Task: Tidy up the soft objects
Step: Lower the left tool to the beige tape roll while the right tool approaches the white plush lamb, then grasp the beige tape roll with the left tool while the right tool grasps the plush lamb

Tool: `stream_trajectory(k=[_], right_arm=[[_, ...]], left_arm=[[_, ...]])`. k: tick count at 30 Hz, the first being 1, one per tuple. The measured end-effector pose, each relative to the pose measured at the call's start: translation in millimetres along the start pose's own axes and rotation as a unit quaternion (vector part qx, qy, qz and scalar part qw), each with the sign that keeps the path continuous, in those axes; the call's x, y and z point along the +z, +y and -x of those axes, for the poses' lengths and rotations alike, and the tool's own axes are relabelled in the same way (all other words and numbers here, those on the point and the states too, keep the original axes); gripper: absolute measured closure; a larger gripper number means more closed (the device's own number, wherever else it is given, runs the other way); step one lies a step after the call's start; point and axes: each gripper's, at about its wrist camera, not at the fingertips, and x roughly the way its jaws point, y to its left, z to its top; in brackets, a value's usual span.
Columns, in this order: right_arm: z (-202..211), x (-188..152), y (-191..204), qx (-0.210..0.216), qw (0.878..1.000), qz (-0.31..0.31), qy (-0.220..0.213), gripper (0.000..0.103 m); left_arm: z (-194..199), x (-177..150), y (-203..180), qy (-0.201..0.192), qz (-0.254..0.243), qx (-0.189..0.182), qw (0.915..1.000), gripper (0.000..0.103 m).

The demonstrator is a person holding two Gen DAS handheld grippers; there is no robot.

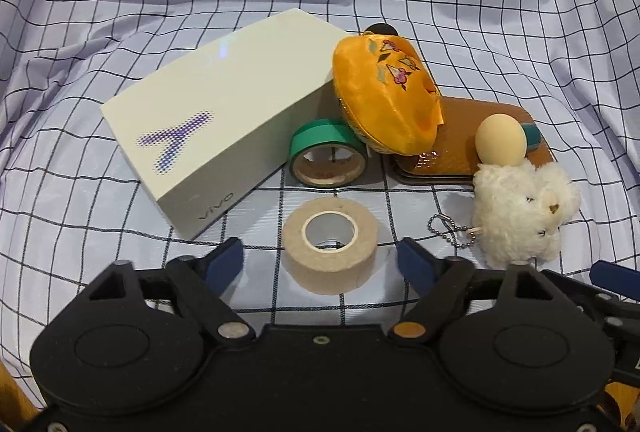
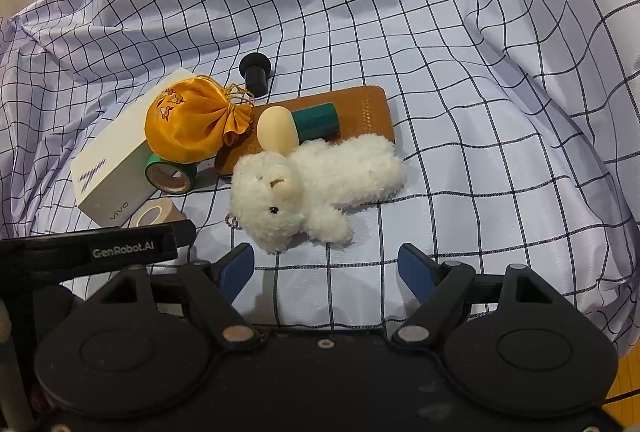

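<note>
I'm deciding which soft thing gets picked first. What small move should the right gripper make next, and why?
Probably ease the right gripper forward and down over the white plush bear. Its jaws stand open and empty, and the bear lies just ahead on the checked cloth, nearer than the orange pouch.

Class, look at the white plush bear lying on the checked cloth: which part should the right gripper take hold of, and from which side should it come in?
Probably the head of the plush bear. It lies on its side with the head nearest the right gripper, whose jaws stand open and empty. Come from the near side, over the bare checked cloth; the body leans against the brown wallet, so the far side is crowded.
</note>
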Motion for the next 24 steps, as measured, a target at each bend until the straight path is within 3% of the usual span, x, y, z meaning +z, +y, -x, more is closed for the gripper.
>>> stream_trajectory(k=[5,24], right_arm=[[-2,2,3,-0.001,1.000,0.002,-0.005,0.019],[-11,21,12,0.004,1.000,0.003,-0.016,0.018]], left_arm=[[-4,2,0,0.005,-0.001,-0.017,0.9998,0.049],[-5,1,1,0.000,-0.009,-0.022,0.9997,0.049]])
